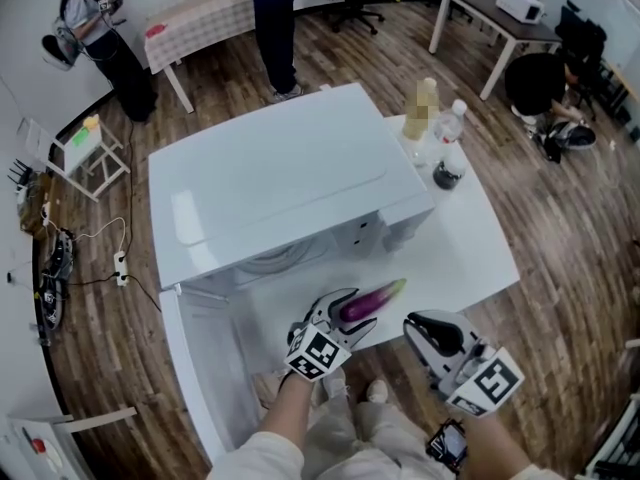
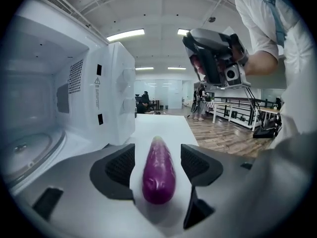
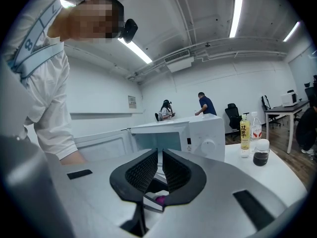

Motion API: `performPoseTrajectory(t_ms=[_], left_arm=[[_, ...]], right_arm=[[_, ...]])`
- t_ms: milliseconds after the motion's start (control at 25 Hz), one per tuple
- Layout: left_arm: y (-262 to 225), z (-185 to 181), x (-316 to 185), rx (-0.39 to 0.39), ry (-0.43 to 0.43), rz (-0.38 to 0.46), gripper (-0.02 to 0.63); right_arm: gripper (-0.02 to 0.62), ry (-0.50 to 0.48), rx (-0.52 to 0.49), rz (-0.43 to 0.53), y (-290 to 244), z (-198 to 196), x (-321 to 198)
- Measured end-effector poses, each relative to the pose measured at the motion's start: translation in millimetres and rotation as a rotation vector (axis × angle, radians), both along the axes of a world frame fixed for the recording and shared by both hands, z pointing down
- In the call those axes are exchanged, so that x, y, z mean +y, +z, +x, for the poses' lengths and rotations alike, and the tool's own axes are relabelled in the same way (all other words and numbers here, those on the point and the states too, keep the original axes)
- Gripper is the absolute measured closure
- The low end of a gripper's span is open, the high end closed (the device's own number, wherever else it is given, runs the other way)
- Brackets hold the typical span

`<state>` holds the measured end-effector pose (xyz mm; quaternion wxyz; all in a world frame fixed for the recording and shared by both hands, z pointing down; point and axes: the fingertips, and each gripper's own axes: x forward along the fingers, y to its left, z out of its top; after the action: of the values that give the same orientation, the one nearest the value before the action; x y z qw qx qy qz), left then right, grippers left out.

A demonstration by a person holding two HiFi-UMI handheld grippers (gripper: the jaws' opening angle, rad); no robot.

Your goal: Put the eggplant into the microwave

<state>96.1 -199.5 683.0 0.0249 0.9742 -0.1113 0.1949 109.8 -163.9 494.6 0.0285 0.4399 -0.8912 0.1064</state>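
Note:
A purple eggplant [image 1: 372, 300] [image 2: 158, 170] lies on the white table [image 1: 470, 258] just in front of the white microwave [image 1: 280, 178]. The microwave's door [image 1: 200, 368] hangs open toward the left, and its cavity with the glass plate [image 2: 29, 148] is empty. My left gripper [image 1: 358, 311] [image 2: 157, 153] is open, one jaw on each side of the eggplant, with a gap between each pad and the skin. My right gripper [image 1: 420, 330] [image 3: 160, 155] hovers to the right of it, shut and holding nothing. A sliver of the eggplant [image 3: 159, 199] shows below its jaws.
Two bottles [image 1: 427, 108] [image 1: 452, 126] and a dark-filled jar [image 1: 448, 173] stand on the table right of the microwave. People stand at the back of the room near a checked table [image 1: 200, 18]; a desk [image 1: 500, 18] and chairs are at the far right.

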Motion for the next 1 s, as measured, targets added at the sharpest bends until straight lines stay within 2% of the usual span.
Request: performPoseTrajectory(t_ms=[240,400,720,1000], left_arm=[[18,2,-2,-0.111,0.007,0.03,0.329],[25,7,1,-0.173,0.033,0.038,0.369],[26,7,-2,-0.148,0.0,-0.001,0.382],[17,2,-4,-0.111,-0.037,-0.002,0.387]], right_arm=[[0.56,-0.014,0.009,-0.005,1,-3,-1],[0.56,-0.007,0.007,-0.001,2,3,1],[0.56,0.004,-0.001,-0.014,2,12,4],[0.56,0.004,-0.004,-0.002,-1,19,5]])
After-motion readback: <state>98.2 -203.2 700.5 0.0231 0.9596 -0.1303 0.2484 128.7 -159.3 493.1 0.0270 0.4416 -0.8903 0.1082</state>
